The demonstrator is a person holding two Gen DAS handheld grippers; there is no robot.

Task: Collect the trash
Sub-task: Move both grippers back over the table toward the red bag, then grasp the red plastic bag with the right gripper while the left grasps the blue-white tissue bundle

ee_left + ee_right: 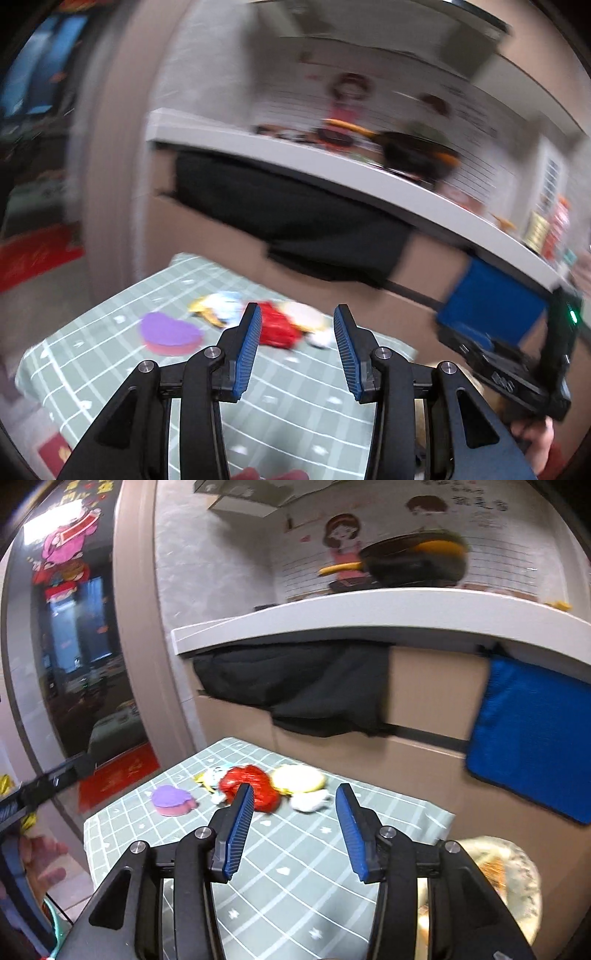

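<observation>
Two grippers, left point(297, 347) and right point(293, 830), both spread and empty. Approach step: red wrapper point(249, 786) near table's point(406, 812) far edge; next, descending and pinching.

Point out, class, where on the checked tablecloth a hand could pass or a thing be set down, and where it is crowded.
The near half of the tablecloth, between the open right gripper and the trash, is bare. So is its far right part, beside the white wad. The far edge is crowded: purple piece, red wrapper, yellow-rimmed disc.
</observation>
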